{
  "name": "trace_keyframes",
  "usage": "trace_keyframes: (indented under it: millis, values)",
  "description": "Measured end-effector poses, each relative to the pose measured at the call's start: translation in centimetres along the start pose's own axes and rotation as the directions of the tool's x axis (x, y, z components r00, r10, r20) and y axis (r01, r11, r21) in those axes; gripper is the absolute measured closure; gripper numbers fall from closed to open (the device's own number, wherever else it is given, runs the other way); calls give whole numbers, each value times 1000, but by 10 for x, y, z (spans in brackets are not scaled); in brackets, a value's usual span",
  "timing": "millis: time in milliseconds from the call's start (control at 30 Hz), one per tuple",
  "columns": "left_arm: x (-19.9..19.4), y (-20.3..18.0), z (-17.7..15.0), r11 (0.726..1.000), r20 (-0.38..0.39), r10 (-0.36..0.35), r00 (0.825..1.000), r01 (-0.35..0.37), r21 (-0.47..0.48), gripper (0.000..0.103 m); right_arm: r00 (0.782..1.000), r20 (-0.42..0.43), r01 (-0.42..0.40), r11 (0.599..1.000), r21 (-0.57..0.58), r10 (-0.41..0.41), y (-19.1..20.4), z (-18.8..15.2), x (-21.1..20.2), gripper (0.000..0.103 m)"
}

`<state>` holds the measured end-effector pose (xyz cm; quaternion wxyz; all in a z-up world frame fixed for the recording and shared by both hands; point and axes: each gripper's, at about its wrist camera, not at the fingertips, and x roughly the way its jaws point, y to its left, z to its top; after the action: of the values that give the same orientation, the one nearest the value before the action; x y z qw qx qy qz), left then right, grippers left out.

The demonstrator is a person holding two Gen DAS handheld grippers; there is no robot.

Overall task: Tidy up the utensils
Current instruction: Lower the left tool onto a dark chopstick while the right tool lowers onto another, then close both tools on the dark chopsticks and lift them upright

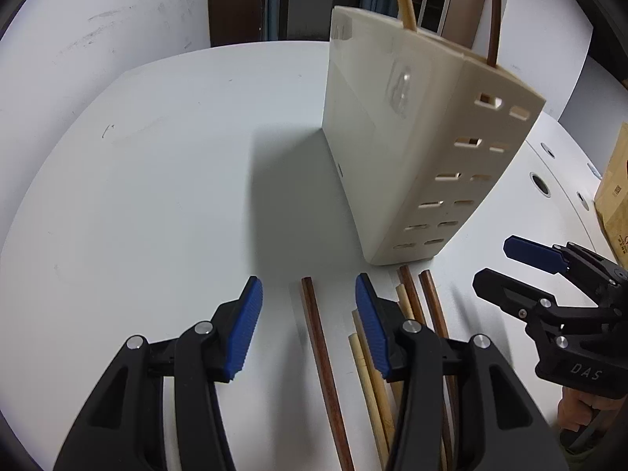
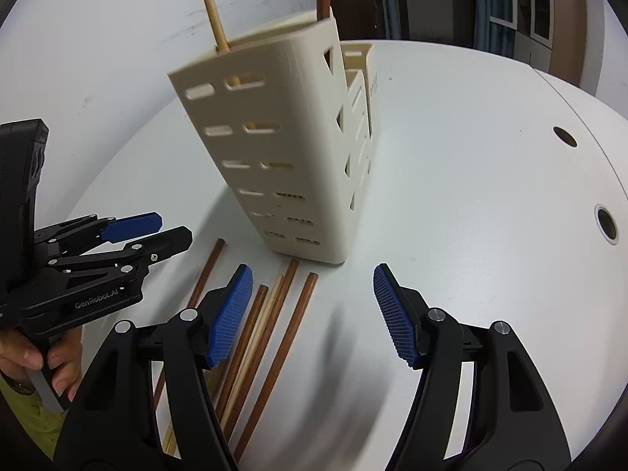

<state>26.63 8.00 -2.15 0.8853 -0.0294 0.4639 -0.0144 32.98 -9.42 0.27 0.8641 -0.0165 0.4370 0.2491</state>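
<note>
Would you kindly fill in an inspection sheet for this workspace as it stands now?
Surface: white table, faint scuffs.
Job's things: cream slotted plastic utensil holder upright, one pale and one dark brown chopstick inside; loose dark brown wooden chopsticks and pale ones lying before it.
Clutter: cardboard box at edge.
Grippers: left gripper and right gripper open, empty.
Cables: nothing seen.
Surroundings: white wall, dark doorway.

Brown and pale chopsticks (image 2: 271,329) lie flat beside upright slotted cream holder (image 2: 274,149).
</note>
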Motion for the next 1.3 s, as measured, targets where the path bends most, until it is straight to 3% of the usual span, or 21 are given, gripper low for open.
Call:
trace_keyframes:
  millis: [233, 800, 967, 1100, 1300]
  values:
    - [20, -1, -1, 1000, -52, 5, 999, -5, 1, 54, 998, -64, 25, 1000, 15, -24, -2, -5, 26, 51]
    - [45, -5, 1, 1000, -80, 21, 997, -19, 23, 55, 993, -102, 56, 998, -10, -57, 7, -13, 57, 67]
    - [52, -5, 0, 999, -96, 26, 995, -23, 32, 66, 992, -104, 63, 998, -29, -66, 9, -14, 57, 71]
    - [59, -6, 1, 999, -107, 26, 994, -22, 37, 72, 992, -97, 77, 995, -60, -82, 14, -19, 56, 90]
    - [64, -6, 3, 998, -105, 52, 993, -47, 51, 92, 992, -91, 76, 995, -71, -82, 9, -20, 57, 92]
